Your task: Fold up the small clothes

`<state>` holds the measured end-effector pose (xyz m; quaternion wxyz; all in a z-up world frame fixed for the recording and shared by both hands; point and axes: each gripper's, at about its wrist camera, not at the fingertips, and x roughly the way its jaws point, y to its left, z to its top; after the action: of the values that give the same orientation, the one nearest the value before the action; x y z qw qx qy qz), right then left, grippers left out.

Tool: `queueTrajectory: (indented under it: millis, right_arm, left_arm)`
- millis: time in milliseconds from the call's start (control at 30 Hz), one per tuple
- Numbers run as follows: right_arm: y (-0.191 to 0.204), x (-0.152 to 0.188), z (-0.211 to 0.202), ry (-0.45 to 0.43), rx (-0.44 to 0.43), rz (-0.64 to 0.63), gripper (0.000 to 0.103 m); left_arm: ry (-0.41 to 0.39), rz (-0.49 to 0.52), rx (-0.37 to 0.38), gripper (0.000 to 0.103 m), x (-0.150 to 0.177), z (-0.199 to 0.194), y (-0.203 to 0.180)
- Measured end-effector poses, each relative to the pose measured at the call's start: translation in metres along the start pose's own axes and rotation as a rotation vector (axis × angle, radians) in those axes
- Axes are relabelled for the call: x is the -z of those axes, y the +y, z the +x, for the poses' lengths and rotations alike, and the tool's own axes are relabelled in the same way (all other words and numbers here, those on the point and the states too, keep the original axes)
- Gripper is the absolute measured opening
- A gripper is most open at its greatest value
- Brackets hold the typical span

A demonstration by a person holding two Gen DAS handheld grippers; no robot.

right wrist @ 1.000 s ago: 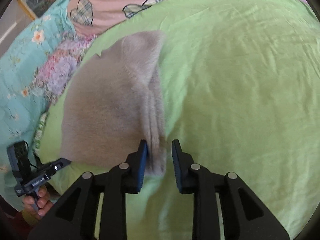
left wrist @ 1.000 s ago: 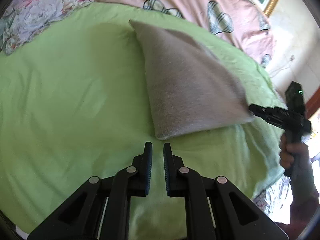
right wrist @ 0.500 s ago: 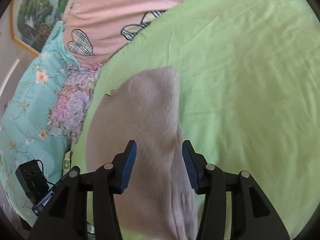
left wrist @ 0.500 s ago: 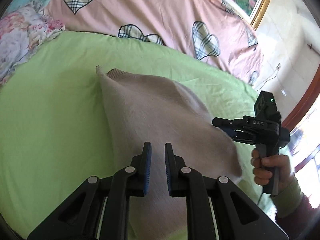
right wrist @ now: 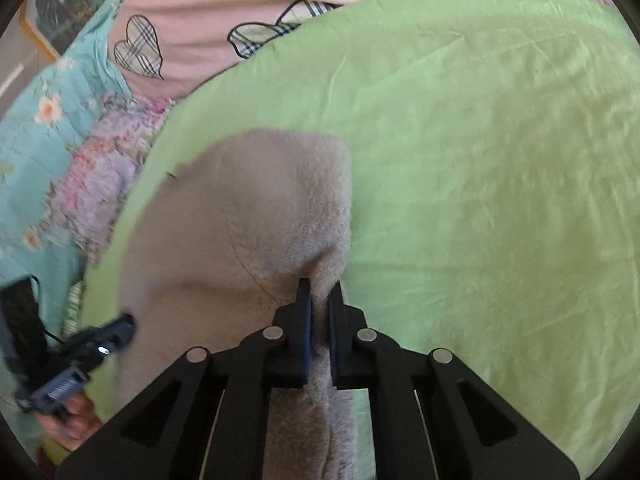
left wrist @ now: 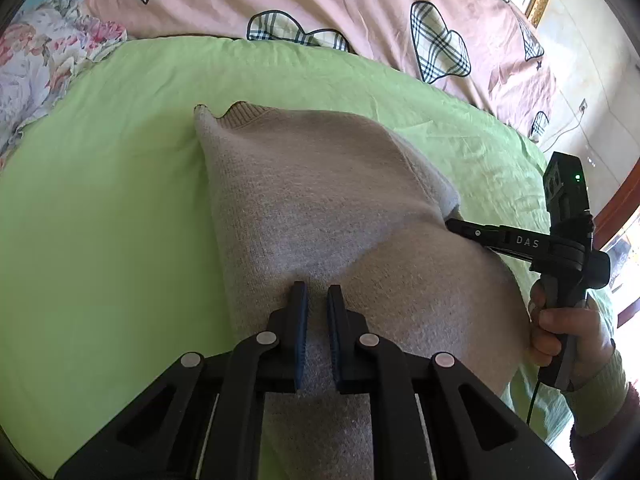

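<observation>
Sweater fabric is showing as a soft, fuzzy grey-beige knit, lying on the lime-green sheet that is covering the bed. You are seeing a ribbed neckline edge at its far end in the left wrist view, and a folded layer is lying across its upper part, ending in a rounded corner on the right side. Its long axis is running from your grippers away toward the pink quilt with plaid hearts, neckline end pointing at that quilt.

Your left gripper is clenching a ridge of the knit between its blue pads, the fabric bunching up between them. Your right gripper is likewise pinching the sweater's right edge, with cloth running down between its fingers. In the left wrist view, that right gripper is reaching in under the folded corner.

The near end of the sweater is disappearing beneath both gripper bodies, so you are not seeing its hem. In the right wrist view the left gripper is blurred, and the floral bedding is being cut off at the frame edge.
</observation>
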<state>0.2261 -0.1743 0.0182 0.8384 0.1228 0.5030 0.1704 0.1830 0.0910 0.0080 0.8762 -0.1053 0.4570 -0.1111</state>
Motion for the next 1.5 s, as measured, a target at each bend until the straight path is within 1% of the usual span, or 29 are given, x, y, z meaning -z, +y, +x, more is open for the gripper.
queueTrajectory:
  millis: [67, 100, 133, 200, 233, 300, 367, 433, 500, 567, 600, 633, 667, 700, 767, 833, 933, 1033, 1100, 1267, 1367, 1400, 1433, 1467, 1500]
  right_arm:
    - [0.001, -0.003, -0.003, -0.002, 0.005, 0.002, 0.008]
    - [0.002, -0.004, -0.006, -0.008, 0.008, 0.002, 0.01]
    - [0.001, -0.004, -0.012, -0.017, 0.004, 0.012, 0.015]
    - [-0.001, -0.004, -0.028, -0.04, -0.003, 0.041, 0.018]
    - [0.001, -0.003, -0.041, -0.066, -0.006, 0.049, 0.018]
    - [0.005, 0.003, -0.064, -0.109, -0.031, 0.04, 0.018]
    - [0.02, 0.015, -0.085, -0.14, -0.089, -0.01, 0.018]
    - [0.038, 0.029, -0.093, -0.128, -0.109, -0.077, 0.018]
    - [0.049, 0.045, -0.088, -0.086, -0.113, -0.117, 0.018]
    - [0.05, 0.062, -0.079, -0.043, -0.06, -0.151, 0.018]
    - [0.049, 0.069, -0.073, -0.023, -0.011, -0.164, 0.018]
    - [0.042, 0.078, -0.064, 0.015, 0.058, -0.174, 0.018]
    - [0.038, 0.082, -0.055, 0.044, 0.101, -0.177, 0.018]
    - [0.031, 0.087, -0.047, 0.055, 0.122, -0.182, 0.018]
    - [0.023, 0.087, -0.048, 0.025, 0.099, -0.162, 0.018]
    - [0.018, 0.085, -0.051, 0.024, 0.08, -0.136, 0.018]
    - [0.019, 0.092, -0.056, 0.024, 0.103, -0.164, 0.018]
    - [0.012, 0.101, -0.059, 0.015, 0.095, -0.138, 0.018]
    - [0.014, 0.101, -0.059, 0.007, 0.093, -0.127, 0.018]
    - [0.024, 0.109, -0.071, 0.006, 0.114, -0.131, 0.018]
    - [0.029, 0.117, -0.083, 0.0, 0.13, -0.135, 0.019]
    - [0.031, 0.12, -0.088, -0.003, 0.129, -0.137, 0.02]
    - [0.033, 0.123, -0.093, -0.007, 0.124, -0.136, 0.02]
    - [0.035, 0.126, -0.097, -0.01, 0.118, -0.135, 0.021]
    - [0.037, 0.129, -0.101, -0.015, 0.113, -0.135, 0.021]
  left_arm:
    - [-0.004, -0.004, -0.003, 0.01, 0.0, -0.004, -0.001]
    - [-0.018, -0.007, -0.004, 0.01, 0.0, -0.01, -0.003]
    - [-0.023, -0.01, -0.001, 0.009, 0.002, -0.015, -0.004]
    - [-0.04, -0.015, 0.011, 0.01, 0.006, -0.027, -0.007]
    - [-0.05, -0.014, 0.023, 0.011, 0.011, -0.036, -0.009]
    - [-0.063, -0.006, 0.05, 0.011, 0.023, -0.051, -0.014]
    - [-0.073, 0.007, 0.081, 0.011, 0.033, -0.061, -0.019]
    - [-0.067, 0.018, 0.089, 0.011, 0.048, -0.068, -0.026]
    - [-0.04, 0.022, 0.066, 0.012, 0.061, -0.067, -0.028]
    - [-0.001, 0.015, 0.037, 0.012, 0.071, -0.059, -0.025]
    - [0.041, 0.005, -0.002, 0.012, 0.078, -0.049, -0.022]
    - [0.057, 0.001, -0.012, 0.012, 0.082, -0.044, -0.02]
    - [0.061, -0.001, -0.008, 0.012, 0.085, -0.042, -0.019]
    - [0.052, 0.003, -0.008, 0.012, 0.087, -0.042, -0.019]
    - [0.066, 0.023, -0.013, 0.012, 0.086, -0.042, -0.022]
    - [0.065, 0.039, -0.027, 0.012, 0.088, -0.045, -0.026]
    - [0.056, 0.024, -0.024, 0.012, 0.094, -0.048, -0.025]
    - [0.05, 0.007, -0.029, 0.012, 0.096, -0.047, -0.022]
    - [0.058, 0.021, -0.044, 0.012, 0.096, -0.048, -0.023]
    - [0.055, 0.022, -0.042, 0.018, 0.104, -0.062, -0.023]
    - [0.041, 0.025, -0.064, 0.025, 0.113, -0.073, -0.026]
    - [0.034, 0.03, -0.082, 0.036, 0.118, -0.078, -0.028]
    - [0.035, 0.033, -0.087, 0.049, 0.121, -0.081, -0.029]
    - [0.027, 0.036, -0.103, 0.054, 0.124, -0.085, -0.031]
    - [0.016, 0.043, -0.126, 0.056, 0.129, -0.089, -0.033]
